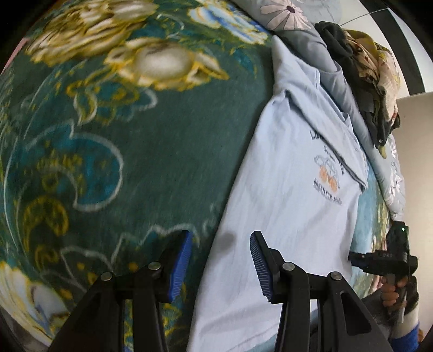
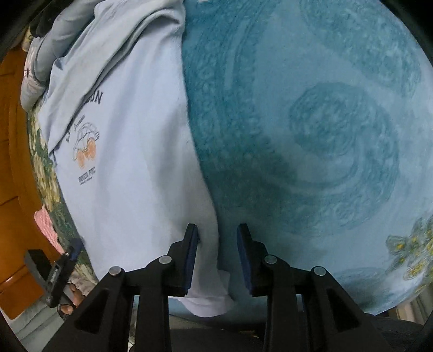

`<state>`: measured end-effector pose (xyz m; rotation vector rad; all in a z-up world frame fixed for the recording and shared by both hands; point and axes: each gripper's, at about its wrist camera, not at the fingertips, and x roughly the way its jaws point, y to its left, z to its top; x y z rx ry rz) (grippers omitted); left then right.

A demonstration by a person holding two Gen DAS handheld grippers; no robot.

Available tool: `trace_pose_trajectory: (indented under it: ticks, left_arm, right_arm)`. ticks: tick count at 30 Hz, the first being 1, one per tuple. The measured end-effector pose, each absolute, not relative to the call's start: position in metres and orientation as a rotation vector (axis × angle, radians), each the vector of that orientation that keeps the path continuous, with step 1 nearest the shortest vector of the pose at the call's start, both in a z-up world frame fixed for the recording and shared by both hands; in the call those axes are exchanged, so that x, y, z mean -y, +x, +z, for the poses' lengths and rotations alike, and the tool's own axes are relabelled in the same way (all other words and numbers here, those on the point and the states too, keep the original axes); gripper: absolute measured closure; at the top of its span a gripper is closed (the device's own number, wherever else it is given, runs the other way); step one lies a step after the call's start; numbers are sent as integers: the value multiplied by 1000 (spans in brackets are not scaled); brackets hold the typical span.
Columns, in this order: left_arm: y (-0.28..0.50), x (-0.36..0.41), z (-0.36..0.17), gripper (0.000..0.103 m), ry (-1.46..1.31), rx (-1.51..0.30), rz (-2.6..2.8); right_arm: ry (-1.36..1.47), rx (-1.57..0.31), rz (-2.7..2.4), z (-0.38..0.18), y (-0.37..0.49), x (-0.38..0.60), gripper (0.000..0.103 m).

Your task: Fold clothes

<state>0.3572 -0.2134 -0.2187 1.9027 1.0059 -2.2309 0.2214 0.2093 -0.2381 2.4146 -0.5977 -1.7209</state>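
Note:
A light blue T-shirt with a small orange print lies spread on a floral blanket. My left gripper is open, its jaws straddling the shirt's left edge near the hem. My right gripper is open over the shirt's right hem corner, which hangs at the blanket's front edge. Nothing is held in either. The right gripper also shows in the left wrist view, and the left gripper in the right wrist view.
A heap of dark and patterned clothes lies beyond the shirt's collar, with a grey floral pillow beside it. A pink cloth sits at the blanket's left edge. An orange wooden floor lies beyond.

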Motion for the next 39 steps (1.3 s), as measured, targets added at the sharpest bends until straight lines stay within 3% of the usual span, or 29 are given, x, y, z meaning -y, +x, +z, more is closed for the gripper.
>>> trace_pose_trajectory:
  ticks: [11,13,15,20,21,33,39]
  left_arm:
    - [394,200,-224,54,1963,-1106,-2195]
    - [393,201,-223,56,1954,-1118,-2203]
    - [391,201,-222,57,1939,-1133,-2220]
    - [378,199,-220,89,1906,-1120,-2278]
    - [374,198,-220,100,1900,-1109,-2295]
    - [278,210,-186,101,1727,-1041,-2490]
    - [247,221,-200,101,1716,-1104,-2437]
  right_arm:
    - [2430,511,-1663,-233,239,-187,72]
    - [2426,512,-1673,-231,239,-185,77]
    - [2386,520,-1719,-223,237,-184,95]
    - [2252,576,-1811,-202,230,-182,99]
    - [2221,596,-1824,-198,228,-182,99]
    - [2049,801,-2022,-159,160,-201,99]
    - [2006,811,-2110,-179,118,-179,97]
